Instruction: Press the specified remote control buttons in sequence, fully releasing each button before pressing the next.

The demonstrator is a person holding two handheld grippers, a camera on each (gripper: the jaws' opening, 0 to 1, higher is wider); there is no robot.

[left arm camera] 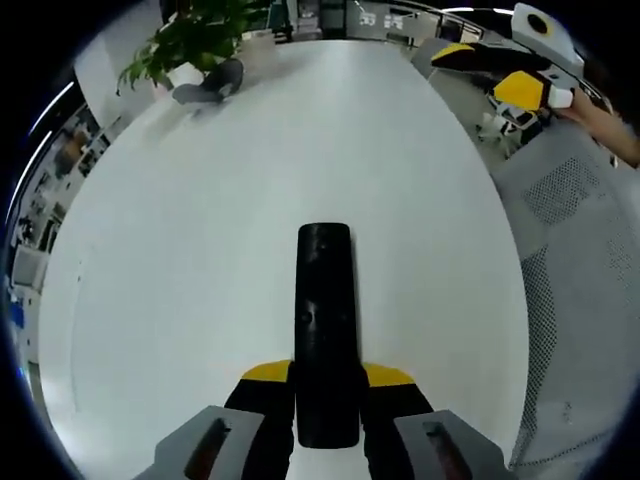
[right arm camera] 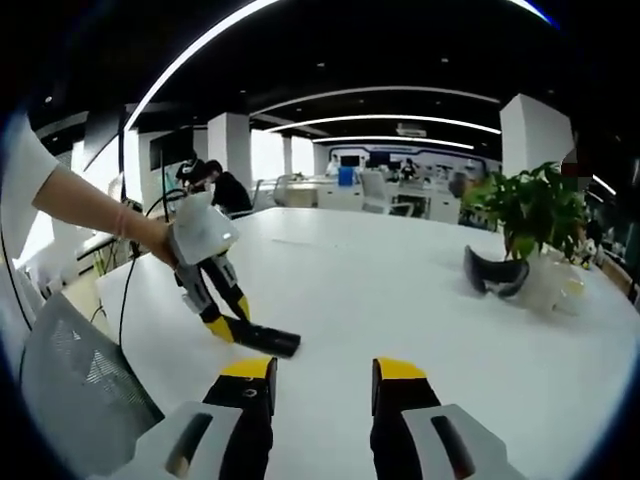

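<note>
A long black remote control (left arm camera: 325,320) lies on the white table (left arm camera: 200,250), its near end clamped between the yellow-tipped jaws of my left gripper (left arm camera: 327,385). In the right gripper view the same remote (right arm camera: 268,340) pokes out from the left gripper (right arm camera: 232,327), which a person's hand holds at the left. My right gripper (right arm camera: 325,375) hovers open above the table (right arm camera: 400,300) to the right of the remote, with nothing between its jaws. It also appears far off at the top right of the left gripper view as the right gripper (left arm camera: 510,75).
A potted plant (left arm camera: 195,40) and a dark headset (left arm camera: 210,88) stand at the table's far end; in the right gripper view the plant (right arm camera: 535,215) and headset (right arm camera: 495,272) are at the right. A mesh chair (left arm camera: 580,300) flanks the table. Desks and people fill the office behind.
</note>
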